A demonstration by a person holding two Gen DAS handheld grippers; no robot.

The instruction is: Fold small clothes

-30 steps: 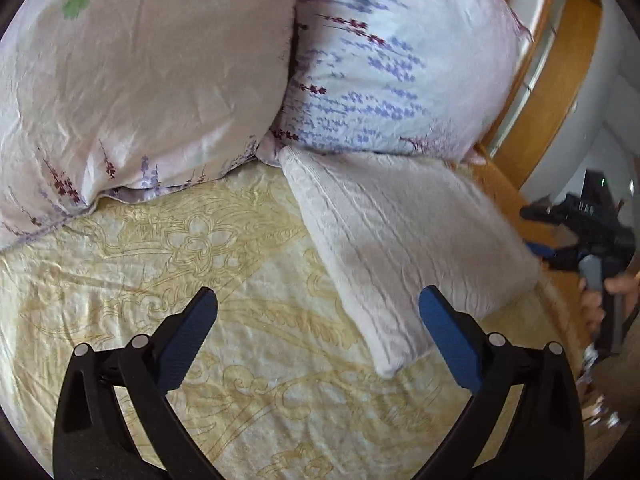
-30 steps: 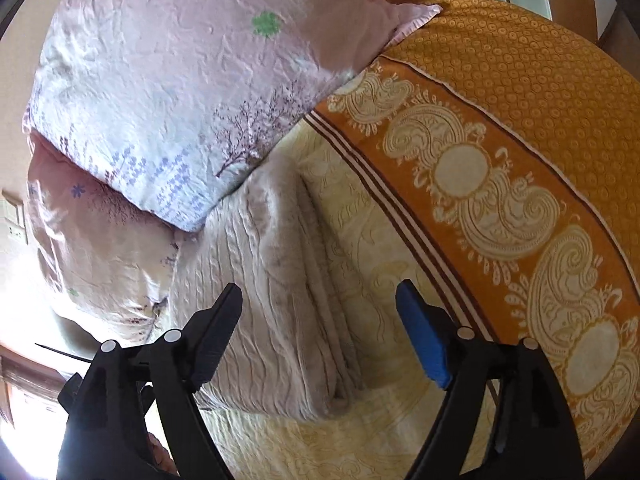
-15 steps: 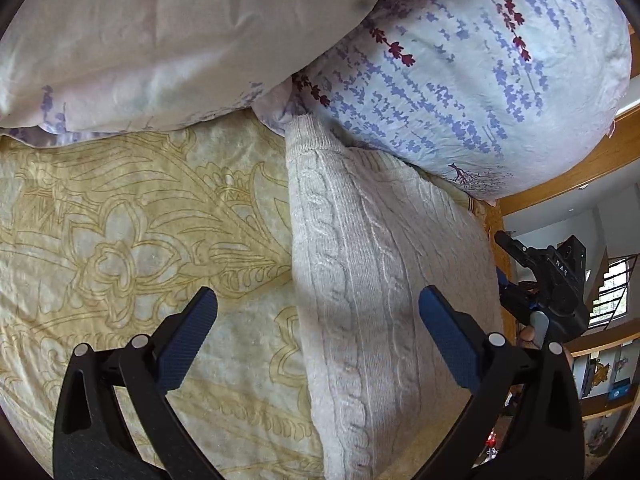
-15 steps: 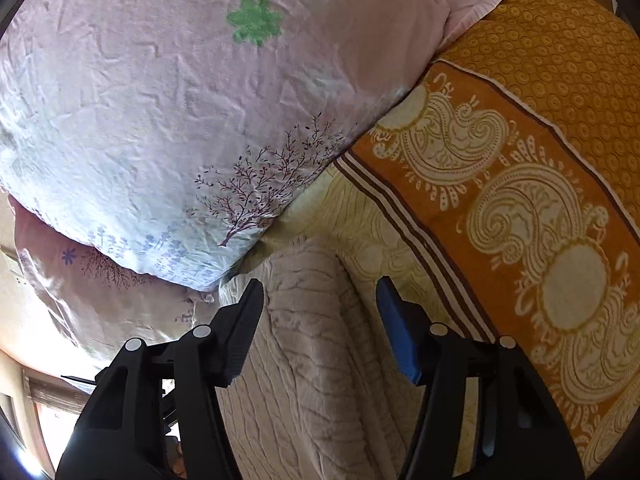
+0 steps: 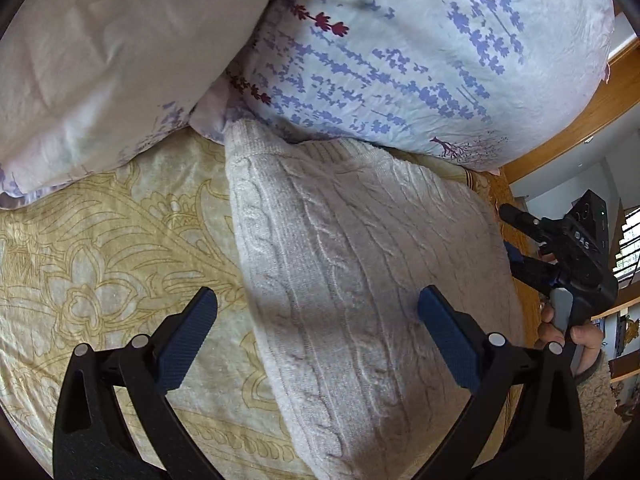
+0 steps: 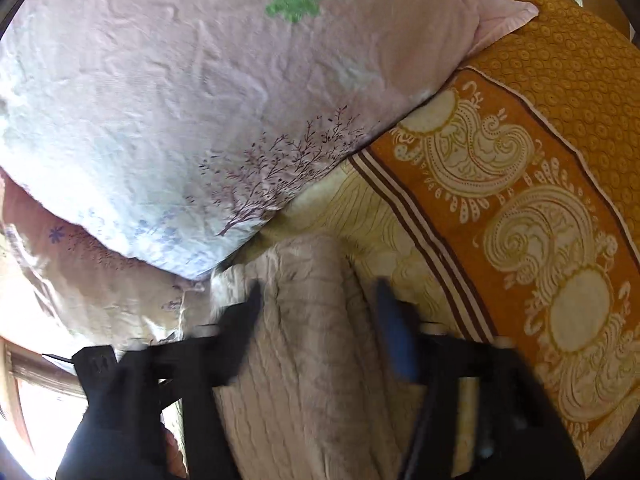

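1 folded cream cable-knit sweater (image 5: 360, 272) lies on the bed's yellow patterned blanket (image 5: 100, 264), its far end against 2 floral pillows (image 5: 420, 48). Left gripper (image 5: 316, 320): jaws wide apart, empty, poised over the sweater's edge. Right gripper (image 6: 320, 312): jaws opening, blurred, straddling a sweater fold without pressing on it.

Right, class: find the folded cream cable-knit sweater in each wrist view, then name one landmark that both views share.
Left wrist view: folded cream cable-knit sweater runs from centre to bottom right, its far end against the pillows.
Right wrist view: sweater fills the bottom centre, between the opening fingers.
Shared landmark: white pillow with purple flower sprigs.
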